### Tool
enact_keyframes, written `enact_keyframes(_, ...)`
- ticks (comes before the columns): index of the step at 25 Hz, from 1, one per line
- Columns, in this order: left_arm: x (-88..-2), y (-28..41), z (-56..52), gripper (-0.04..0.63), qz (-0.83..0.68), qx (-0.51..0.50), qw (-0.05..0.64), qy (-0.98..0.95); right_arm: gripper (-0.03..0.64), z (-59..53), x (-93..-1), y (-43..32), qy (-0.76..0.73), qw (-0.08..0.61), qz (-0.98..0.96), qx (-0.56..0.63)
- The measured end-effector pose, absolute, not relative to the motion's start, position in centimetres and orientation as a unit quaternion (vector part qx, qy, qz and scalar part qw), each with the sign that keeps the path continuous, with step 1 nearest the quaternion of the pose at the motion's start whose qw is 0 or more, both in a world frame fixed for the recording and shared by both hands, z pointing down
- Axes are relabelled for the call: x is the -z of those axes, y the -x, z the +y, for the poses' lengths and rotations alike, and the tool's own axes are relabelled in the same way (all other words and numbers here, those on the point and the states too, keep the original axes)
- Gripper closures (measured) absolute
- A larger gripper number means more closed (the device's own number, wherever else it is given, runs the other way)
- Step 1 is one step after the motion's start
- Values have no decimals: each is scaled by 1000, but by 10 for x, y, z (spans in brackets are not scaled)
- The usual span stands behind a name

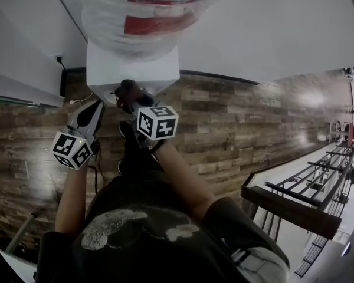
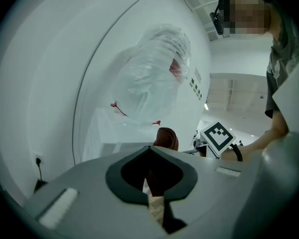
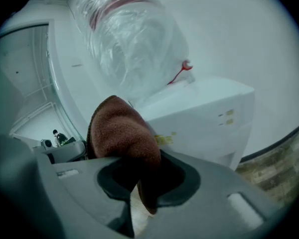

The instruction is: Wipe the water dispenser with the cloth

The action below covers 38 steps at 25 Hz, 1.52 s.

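Both arms stretched forward, side by side. Right gripper (image 3: 143, 185) clamped on brown cloth (image 3: 122, 133), wad poking lengthwise past jaws toward white water dispenser (image 3: 209, 111). Left gripper (image 2: 153, 185) jaws together, empty.

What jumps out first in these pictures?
A big plastic-wrapped water bottle with a red label sits atop the white dispenser. Just in front of it, the right gripper pinches a brown cloth.
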<state>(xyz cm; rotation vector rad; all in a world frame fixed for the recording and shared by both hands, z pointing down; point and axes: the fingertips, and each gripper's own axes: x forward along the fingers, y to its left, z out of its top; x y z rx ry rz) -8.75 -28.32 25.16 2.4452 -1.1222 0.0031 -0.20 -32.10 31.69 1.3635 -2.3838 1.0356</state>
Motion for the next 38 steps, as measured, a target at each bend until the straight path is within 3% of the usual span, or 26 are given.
enact_keyframes(20, -251, 15, -315, 578, -340, -1, 231, -912, 558, -331, -320, -152, -585, 48, -715, -381)
enact_keyframes(38, -250, 69, -253, 578, -383, 0, 201, -902, 558, -285, -303, -168, -595, 82, -721, -345)
